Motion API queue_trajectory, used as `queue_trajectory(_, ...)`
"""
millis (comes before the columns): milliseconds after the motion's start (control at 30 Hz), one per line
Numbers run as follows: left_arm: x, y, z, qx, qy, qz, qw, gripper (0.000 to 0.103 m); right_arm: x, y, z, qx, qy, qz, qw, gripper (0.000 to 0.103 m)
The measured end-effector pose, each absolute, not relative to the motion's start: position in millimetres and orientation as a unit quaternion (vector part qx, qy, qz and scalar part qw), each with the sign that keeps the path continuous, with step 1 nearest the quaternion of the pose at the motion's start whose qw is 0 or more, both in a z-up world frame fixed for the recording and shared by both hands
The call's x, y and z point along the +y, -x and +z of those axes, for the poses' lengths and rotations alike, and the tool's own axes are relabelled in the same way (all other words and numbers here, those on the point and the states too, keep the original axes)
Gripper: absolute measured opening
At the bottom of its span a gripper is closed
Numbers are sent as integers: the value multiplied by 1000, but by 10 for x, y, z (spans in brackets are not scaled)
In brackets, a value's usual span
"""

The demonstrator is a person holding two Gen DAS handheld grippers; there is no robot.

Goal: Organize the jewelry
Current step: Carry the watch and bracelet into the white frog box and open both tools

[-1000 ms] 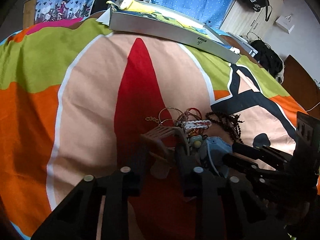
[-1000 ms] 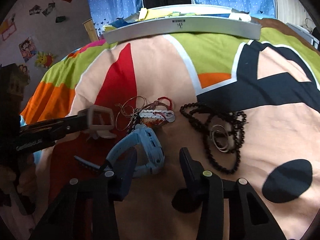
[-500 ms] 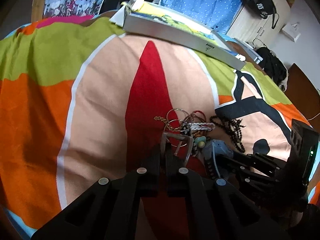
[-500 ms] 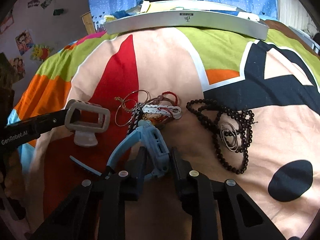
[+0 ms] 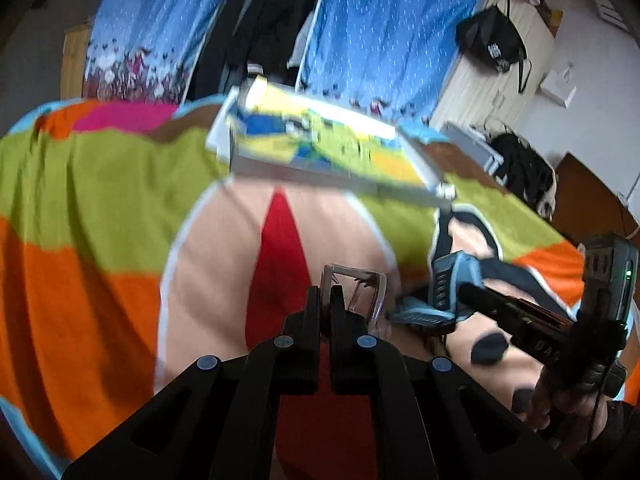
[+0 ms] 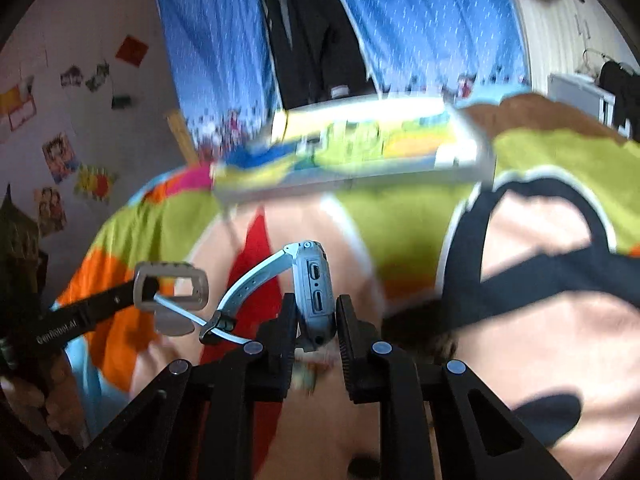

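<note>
Fisheye views from two hand-held grippers, both raised above a bed with a bright patchwork cover point(image 5: 100, 216) of orange, green, red, peach and black. In the left wrist view, the left gripper point(image 5: 325, 298) fills the lower centre of the frame, its two black fingers pressed nearly together on the near edge of a clear plastic hair clip point(image 5: 354, 286), a rectangular frame that stands upright just beyond the fingertips. At the right of that frame the right gripper point(image 5: 460, 300) reaches in from the lower right, held by a hand point(image 5: 560, 396) at the frame's edge, and carries a blue watch point(image 5: 444, 288) just beside the clip. In the right wrist view, the right gripper's fingers point(image 6: 280, 320) sit in the lower centre, partly closed and clamped on the two sides of the watch body, which stands on edge with its side ports facing the camera; its pale blue strap point(image 6: 248, 284) trails off to the left. At the left of that frame the left gripper comes in as a dark bar holding the clip, with the strap's loose end crossing in front of it. A long flat box point(image 6: 352, 148) with a yellow and green picture lies across the far end of the bed, blurred in both views. Blue dotted curtains point(image 6: 224, 40) hang behind it, and pictures point(image 6: 60, 156) dot the wall at upper left.
</note>
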State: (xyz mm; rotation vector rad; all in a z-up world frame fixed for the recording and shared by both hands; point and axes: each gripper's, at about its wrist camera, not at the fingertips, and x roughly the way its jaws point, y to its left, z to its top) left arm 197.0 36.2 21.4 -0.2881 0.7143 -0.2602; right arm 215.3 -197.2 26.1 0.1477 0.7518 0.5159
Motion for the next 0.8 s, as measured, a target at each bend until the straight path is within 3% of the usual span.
queue_trajectory(200,448,-2524,618,296,159,-99,937,2,-2104,-2742,562,330,-78,227,913,18)
queue_trajectory(400,526,-3140,701,285,167,-69,941,2,-2139,-3354,565,332,-84,201,918,18)
queue_trajectory(800,516,-3820,212,352,167,-34,920,2,-1967,-3972,109,373,-69,170,910,19)
